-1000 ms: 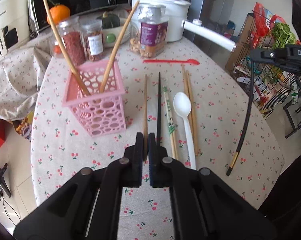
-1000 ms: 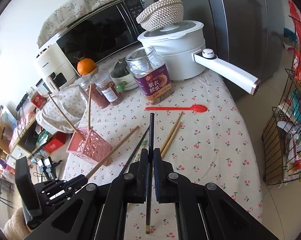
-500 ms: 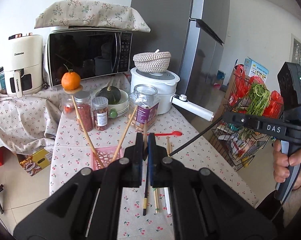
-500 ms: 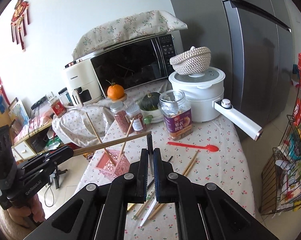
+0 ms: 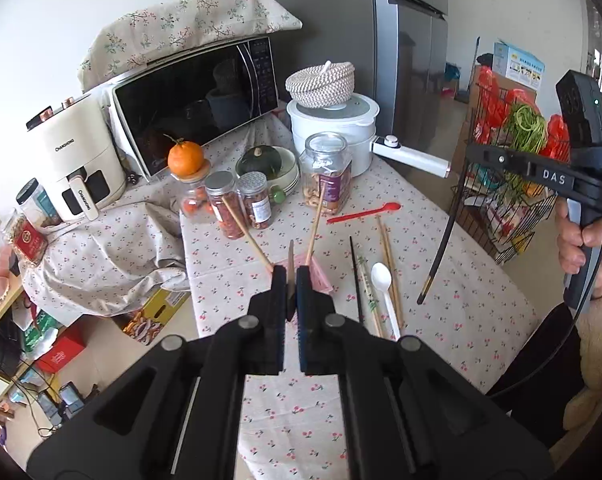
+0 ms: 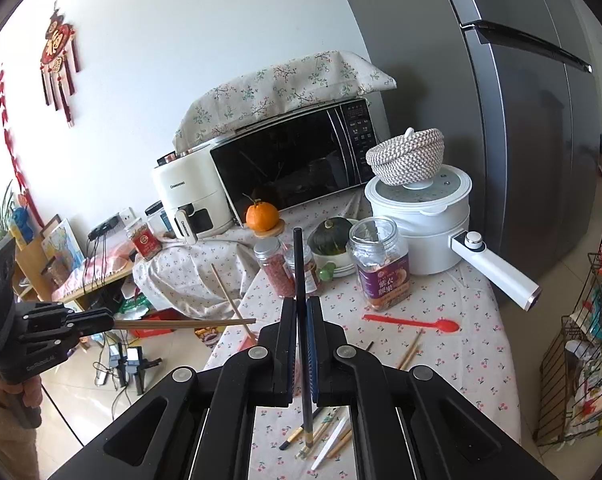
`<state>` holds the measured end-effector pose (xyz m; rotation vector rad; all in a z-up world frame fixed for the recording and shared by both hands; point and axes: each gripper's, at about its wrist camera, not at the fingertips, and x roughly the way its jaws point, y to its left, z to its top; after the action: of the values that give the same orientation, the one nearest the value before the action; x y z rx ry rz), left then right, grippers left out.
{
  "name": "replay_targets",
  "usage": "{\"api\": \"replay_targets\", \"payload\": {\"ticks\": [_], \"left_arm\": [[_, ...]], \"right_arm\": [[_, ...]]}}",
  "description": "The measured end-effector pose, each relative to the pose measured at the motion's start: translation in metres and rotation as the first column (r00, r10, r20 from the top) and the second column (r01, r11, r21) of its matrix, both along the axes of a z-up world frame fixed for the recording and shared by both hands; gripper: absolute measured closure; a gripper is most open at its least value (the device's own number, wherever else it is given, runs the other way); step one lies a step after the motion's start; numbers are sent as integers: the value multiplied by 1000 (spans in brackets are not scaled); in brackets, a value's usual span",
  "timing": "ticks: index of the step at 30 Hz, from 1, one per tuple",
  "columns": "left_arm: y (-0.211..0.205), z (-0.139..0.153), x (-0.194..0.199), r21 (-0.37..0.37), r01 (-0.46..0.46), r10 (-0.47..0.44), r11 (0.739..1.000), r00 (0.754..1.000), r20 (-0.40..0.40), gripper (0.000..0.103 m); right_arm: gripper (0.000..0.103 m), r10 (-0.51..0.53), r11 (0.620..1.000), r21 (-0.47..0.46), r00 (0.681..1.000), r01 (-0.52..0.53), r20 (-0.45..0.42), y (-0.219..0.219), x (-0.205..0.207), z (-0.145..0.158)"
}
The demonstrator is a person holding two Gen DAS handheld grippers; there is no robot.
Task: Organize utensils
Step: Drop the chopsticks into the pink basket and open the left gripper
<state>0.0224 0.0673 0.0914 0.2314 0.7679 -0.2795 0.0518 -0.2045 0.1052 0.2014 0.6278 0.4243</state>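
My left gripper [image 5: 290, 276] is shut on a wooden chopstick [image 5: 290, 258], lifted above the cherry-print table [image 5: 461, 320]. Behind its fingers the pink basket [image 5: 321, 278] is mostly hidden; two wooden chopsticks [image 5: 245, 232] lean in it. My right gripper [image 6: 300, 306] is shut on a black chopstick [image 6: 298, 264], held in the air at the right of the left wrist view as the same black chopstick [image 5: 437, 258]. On the table lie a black chopstick [image 5: 355, 276], a white spoon [image 5: 383, 284], wooden chopsticks [image 5: 387, 248] and a red spoon [image 5: 365, 213].
Jars [image 5: 327, 176], an orange [image 5: 185, 158], a white pot with a long handle [image 5: 409, 156], a microwave [image 5: 197, 96] and an air fryer [image 5: 77, 156] crowd the table's far side. A wire rack [image 5: 501, 208] stands to the right, beside a fridge [image 6: 521, 140].
Both grippers have risen from the table, each carrying its chopstick. The left one lifted the wooden chopstick off the cloth; the views tilted up toward the microwave and fridge.
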Motion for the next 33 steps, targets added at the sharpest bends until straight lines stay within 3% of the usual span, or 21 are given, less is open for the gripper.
{"api": "replay_targets", "payload": {"ticks": [4, 11, 16, 20, 23, 27, 33], "left_arm": [[5, -9, 23, 31, 10, -6, 999, 992, -128, 98], [-7, -24, 55, 53, 50, -34, 997, 965, -261, 98], [-18, -40, 77, 109, 55, -20, 993, 954, -299, 98], [-25, -47, 85, 104, 50, -19, 993, 960, -279, 97], [-30, -48, 84, 84, 48, -27, 995, 970, -242, 87], [-28, -43, 80, 27, -9, 13, 1000, 988, -154, 63], [-14, -38, 60, -96, -97, 91, 991, 994, -64, 45]], "right_arm": [[98, 5, 1000, 7, 1000, -5, 10, 6, 3, 8], [98, 19, 1000, 9, 999, -19, 36, 24, 17, 22], [98, 22, 1000, 19, 999, -23, 28, 36, 29, 20], [98, 19, 999, 35, 1000, -20, 7, 41, 38, 14], [98, 19, 999, 39, 1000, -19, -4, 45, 44, 11], [98, 19, 999, 41, 1000, -19, -3, 53, 49, 10], [98, 22, 999, 41, 1000, -22, 1, 66, 55, 11]]}}
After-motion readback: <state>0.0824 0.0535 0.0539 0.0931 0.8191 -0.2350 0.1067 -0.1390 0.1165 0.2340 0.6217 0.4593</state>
